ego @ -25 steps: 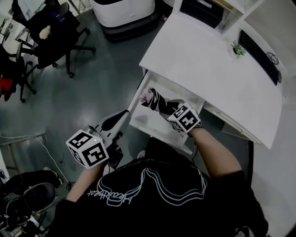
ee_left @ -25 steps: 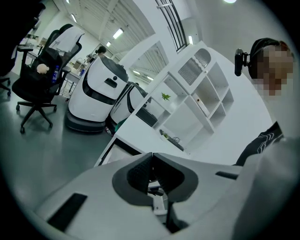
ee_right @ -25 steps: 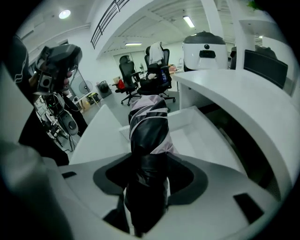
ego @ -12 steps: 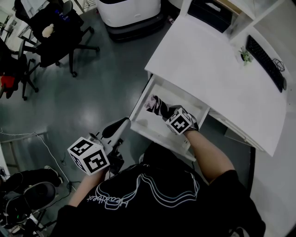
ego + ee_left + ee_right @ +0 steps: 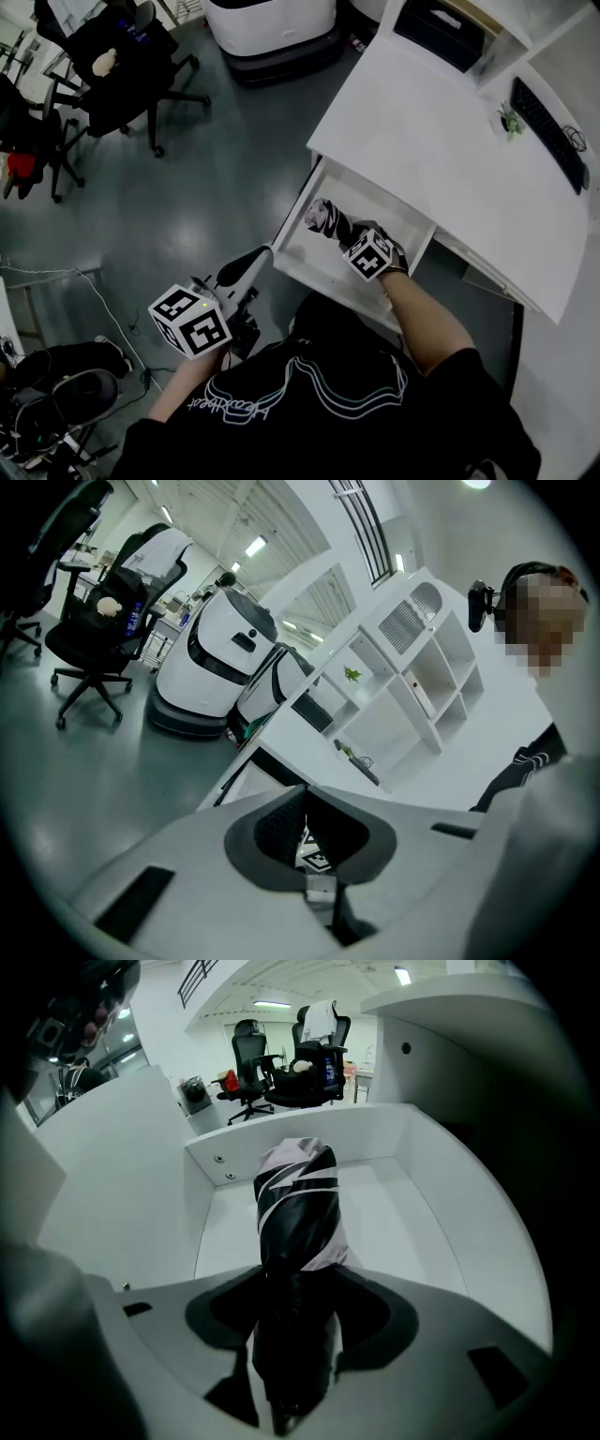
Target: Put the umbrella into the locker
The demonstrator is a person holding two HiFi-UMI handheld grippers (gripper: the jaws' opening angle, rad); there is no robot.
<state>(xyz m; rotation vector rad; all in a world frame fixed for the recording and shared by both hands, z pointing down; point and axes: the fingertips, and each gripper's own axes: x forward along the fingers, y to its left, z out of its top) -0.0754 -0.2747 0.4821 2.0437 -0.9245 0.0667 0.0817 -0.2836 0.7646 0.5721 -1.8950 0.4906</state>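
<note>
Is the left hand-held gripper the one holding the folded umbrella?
No, the folded umbrella is clamped between the jaws of the right hand-held gripper, over the open drawer.

Soft creased cloth covering umbrella (image 5: 298,1213), black with pale pink bands, giving faint sheen. Walls of locker drawer (image 5: 375,1140) looking smooth, matt white, painted or laminated panel. Shell of right gripper (image 5: 291,1335) appearing smooth matt grey plastic, its pads (image 5: 220,1321) dark, rubbery. Pads (image 5: 277,827) of left gripper (image 5: 305,827) showing fine ribbed texture. In head view, floor (image 5: 216,169) at 9 o'clock gleaming smooth grey, reflecting light. Desk top (image 5: 441,159) at 2 o'clock looking matt white.
</note>
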